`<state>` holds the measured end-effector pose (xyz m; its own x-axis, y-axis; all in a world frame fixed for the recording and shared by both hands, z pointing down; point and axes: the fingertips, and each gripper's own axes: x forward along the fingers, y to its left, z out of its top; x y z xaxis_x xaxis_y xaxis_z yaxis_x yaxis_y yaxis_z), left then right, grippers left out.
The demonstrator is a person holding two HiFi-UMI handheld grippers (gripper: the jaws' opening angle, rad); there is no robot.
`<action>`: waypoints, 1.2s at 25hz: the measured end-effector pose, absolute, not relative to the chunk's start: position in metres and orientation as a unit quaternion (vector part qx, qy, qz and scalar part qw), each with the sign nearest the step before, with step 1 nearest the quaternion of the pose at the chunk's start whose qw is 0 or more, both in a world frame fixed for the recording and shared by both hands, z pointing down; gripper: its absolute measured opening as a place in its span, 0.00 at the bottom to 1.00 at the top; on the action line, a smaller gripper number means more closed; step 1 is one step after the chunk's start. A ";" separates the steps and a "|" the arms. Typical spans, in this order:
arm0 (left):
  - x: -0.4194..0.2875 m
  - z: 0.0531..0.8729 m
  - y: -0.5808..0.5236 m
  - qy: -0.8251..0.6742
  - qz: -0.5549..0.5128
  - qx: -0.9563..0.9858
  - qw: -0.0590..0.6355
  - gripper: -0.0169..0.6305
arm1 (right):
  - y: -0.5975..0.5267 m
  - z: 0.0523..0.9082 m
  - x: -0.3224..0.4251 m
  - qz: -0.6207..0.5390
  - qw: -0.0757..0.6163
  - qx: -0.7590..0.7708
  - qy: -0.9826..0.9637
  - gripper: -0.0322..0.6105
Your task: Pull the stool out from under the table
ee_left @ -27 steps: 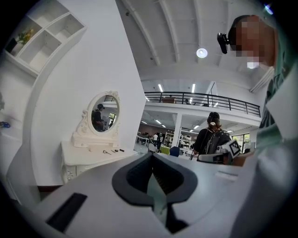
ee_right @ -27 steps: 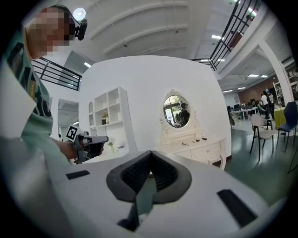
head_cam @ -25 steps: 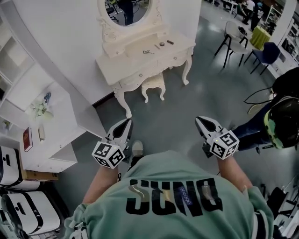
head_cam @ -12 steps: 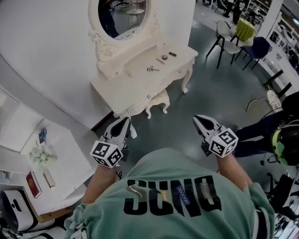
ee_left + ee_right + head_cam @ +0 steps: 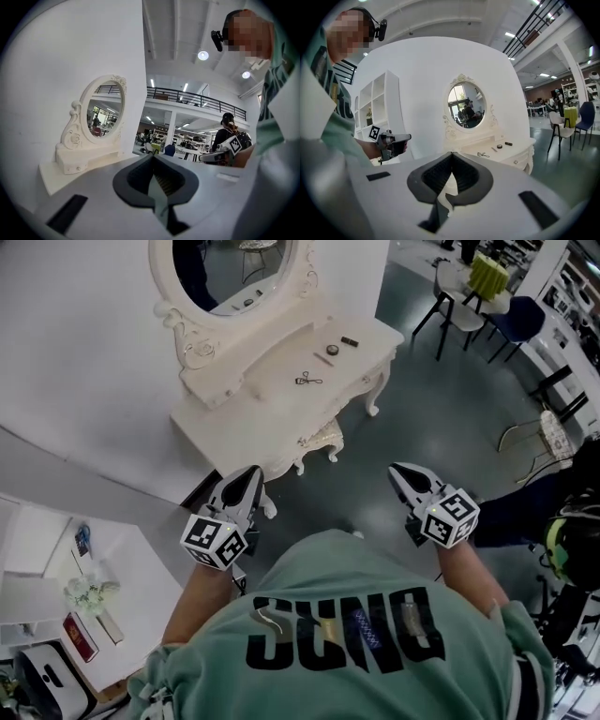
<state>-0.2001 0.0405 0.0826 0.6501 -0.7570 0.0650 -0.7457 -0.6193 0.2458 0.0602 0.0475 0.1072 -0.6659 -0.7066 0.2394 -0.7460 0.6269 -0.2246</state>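
A cream stool [image 5: 321, 437] stands mostly tucked under the white dressing table [image 5: 267, 404], with only its front edge and two legs showing. The table carries an oval mirror [image 5: 225, 263] and a few small items. Both grippers are held in front of the person's chest, short of the table and touching nothing. The left gripper [image 5: 251, 472] points at the table's near left leg, and its jaws meet with nothing between them [image 5: 152, 158]. The right gripper [image 5: 397, 469] hangs over bare floor to the stool's right, shut and empty [image 5: 451, 154]. In the right gripper view the table [image 5: 506, 149] lies ahead.
White shelving [image 5: 56, 568] stands at the lower left, close to the left arm. At the top right are dark-legged chairs and a table with a green cloth [image 5: 487, 276], and a blue chair [image 5: 525, 334]. Another person [image 5: 572, 540] is at the right edge.
The person has walked closer to the dressing table, which now sits larger and lower in the head view. Both grippers keep their place before the chest and stay shut.
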 end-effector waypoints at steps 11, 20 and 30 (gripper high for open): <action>-0.106 0.098 -0.092 -0.473 -0.014 0.871 0.135 0.04 | -0.124 0.147 0.121 0.142 0.085 0.319 -0.933 0.04; -0.092 0.131 -0.148 -0.451 -0.006 0.877 0.165 0.04 | -0.197 0.176 0.104 0.133 0.098 0.309 -0.937 0.10; -0.105 0.141 -0.149 -0.388 -0.009 0.904 0.178 0.04 | -0.188 0.134 0.062 0.158 0.024 0.330 -0.930 0.15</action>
